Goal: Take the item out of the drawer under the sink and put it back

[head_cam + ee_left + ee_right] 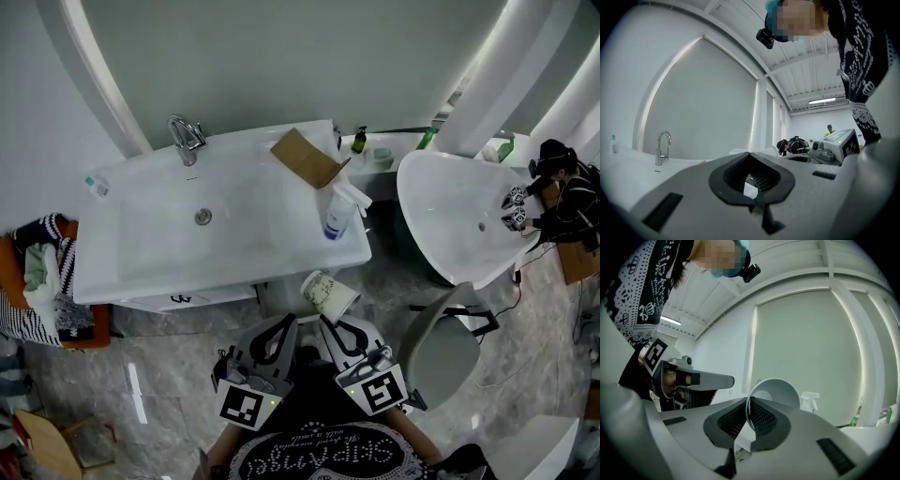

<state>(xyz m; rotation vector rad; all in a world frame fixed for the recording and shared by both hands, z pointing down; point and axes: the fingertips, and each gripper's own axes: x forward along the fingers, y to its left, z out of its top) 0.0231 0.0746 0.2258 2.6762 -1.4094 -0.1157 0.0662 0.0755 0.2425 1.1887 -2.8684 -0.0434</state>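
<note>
At the far left a basket of clothes (39, 277) sits on the floor, clear of the work. Beside it the white tabletop (112, 272) carries the sink (202, 217) and its faucet (187, 139). Below the tabletop's front edge only a thin strip of the cabinet front (187, 299) shows from this steep angle, so whether the drawer there stands open is hard to say. Lower down, the left gripper (282, 323) is held level in front of the person, its jaws pressed together with nothing gripped. It looks parked as the spare hand, probably kept free to work the drawer. Just to its right, the right gripper (325, 322) has its jaws pinching the thin wall of a patterned cup (330, 293), one jaw inside the rim and one outside, which gives a firm hold on a light, hollow thing. The cup hangs tilted in the air off the tabletop's front right corner, above the floor and outside the cabinet, so it seems to be out of the drawer and waiting to go back in. On the tabletop behind it, a piece of cardboard (305, 157) and a spray bottle (338, 213) stand well apart from the cup and play no part. Further right is a second white basin (450, 220).
</note>
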